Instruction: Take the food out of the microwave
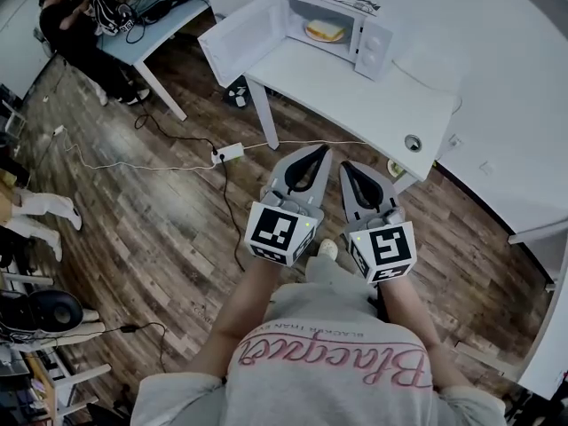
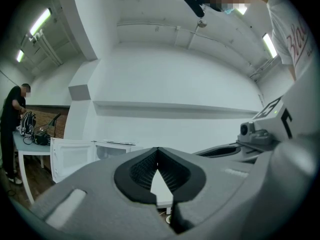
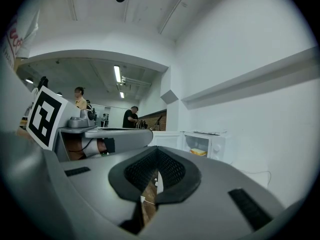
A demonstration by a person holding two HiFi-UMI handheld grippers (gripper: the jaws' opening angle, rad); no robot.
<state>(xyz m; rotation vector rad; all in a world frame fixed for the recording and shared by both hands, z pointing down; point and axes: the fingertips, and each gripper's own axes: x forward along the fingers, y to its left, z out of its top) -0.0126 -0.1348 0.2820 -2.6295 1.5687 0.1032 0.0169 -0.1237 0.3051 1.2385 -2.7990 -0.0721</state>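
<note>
White door open at left; food lies inside the microwave on the surface.
Left gripper and right gripper: fingers together, empty, well apart from the surface. Risk: fingers not parted on arrival would shove the food deeper; an approach too far left may strike the door.

Place: a lab or test room, not a home kitchen.
Floor: wood-look planks crossed by a loose cable and a power strip.
Furniture: a plain white counter bearing a microwave; a second counter heaped with a bag and wiring.
People: one person stands at it.
Lighting: ceiling tube lamps.
</note>
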